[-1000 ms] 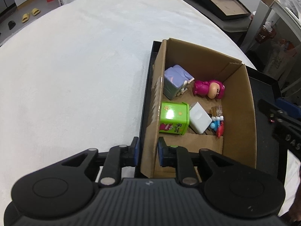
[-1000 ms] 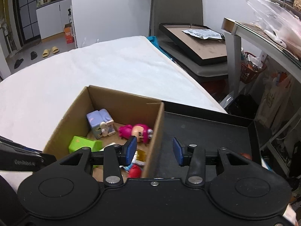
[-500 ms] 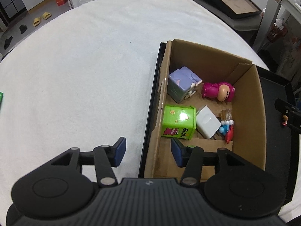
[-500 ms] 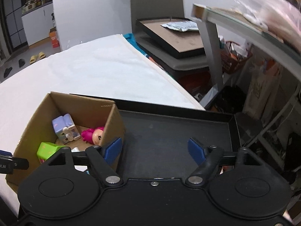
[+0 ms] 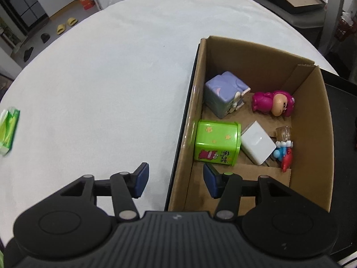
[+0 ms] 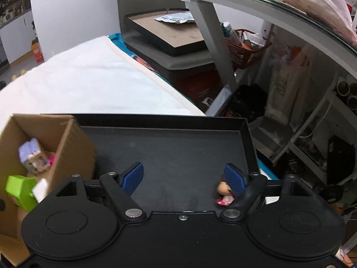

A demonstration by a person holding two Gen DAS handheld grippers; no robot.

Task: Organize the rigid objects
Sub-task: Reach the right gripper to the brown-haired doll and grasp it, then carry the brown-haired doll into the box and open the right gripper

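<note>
Left gripper spread wide astride the cardboard box wall, toys inside just ahead of its right finger, right gripper spread wide over the black tray, small figurine touching its right finger

The right tool hangs wide open over the black tray, low in the frame. A small figurine (partly hidden) sits beside its right finger; the cardboard box stands lower left.
</note>
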